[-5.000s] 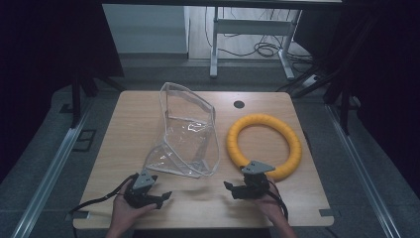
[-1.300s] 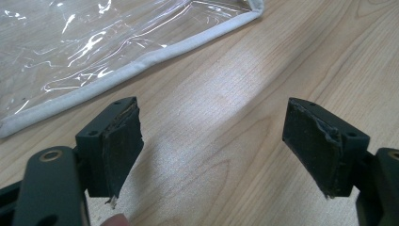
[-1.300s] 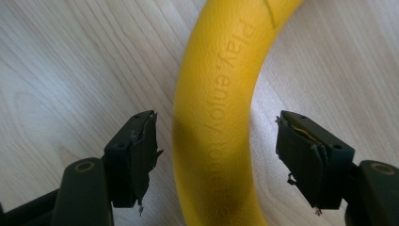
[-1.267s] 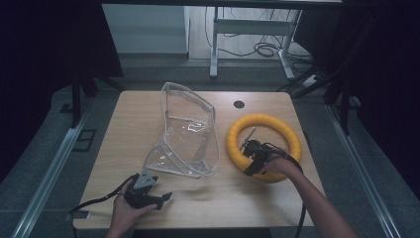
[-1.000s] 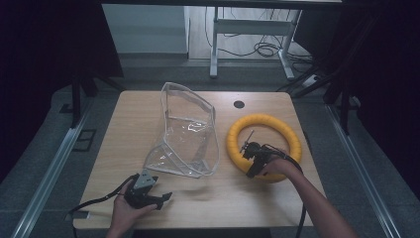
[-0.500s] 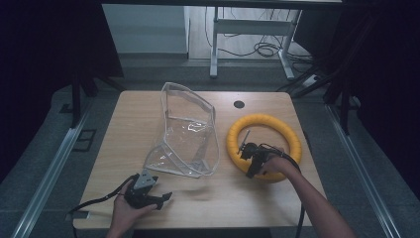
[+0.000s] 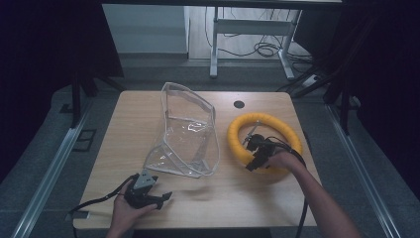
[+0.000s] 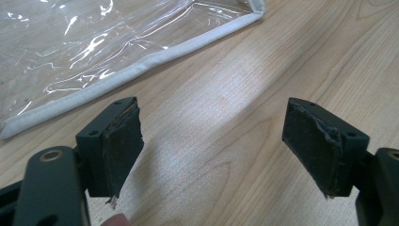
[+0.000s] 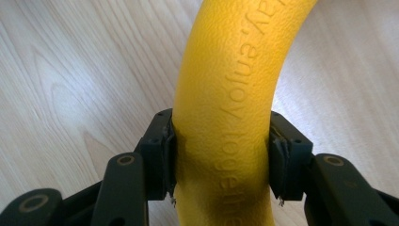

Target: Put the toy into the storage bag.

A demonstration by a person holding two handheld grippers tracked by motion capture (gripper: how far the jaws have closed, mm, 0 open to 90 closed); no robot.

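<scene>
A yellow foam ring (image 7: 262, 141) lies at the right of the wooden table (image 7: 208, 208). My right gripper (image 7: 257, 154) is shut on the ring's near-left arc; in the right gripper view both pads press the ring (image 9: 235, 122) from either side, having just closed on it. A clear plastic bag (image 7: 188, 134) with white piping stands at mid-table, and its edge (image 8: 117, 77) shows in the left gripper view. My left gripper (image 7: 161, 198) rests near the front-left edge, open, with bare wood between its pads (image 8: 313, 141).
A small black hole (image 7: 239, 104) sits in the tabletop behind the ring. Black cables trail from both grippers toward the front edge. Metal rails run along the floor on both sides of the table, and a desk frame with cables stands behind it.
The right gripper went from the front edge to the ring, its jaws came together on the near-left arc, and that side is lifted slightly. The left gripper stayed put.
</scene>
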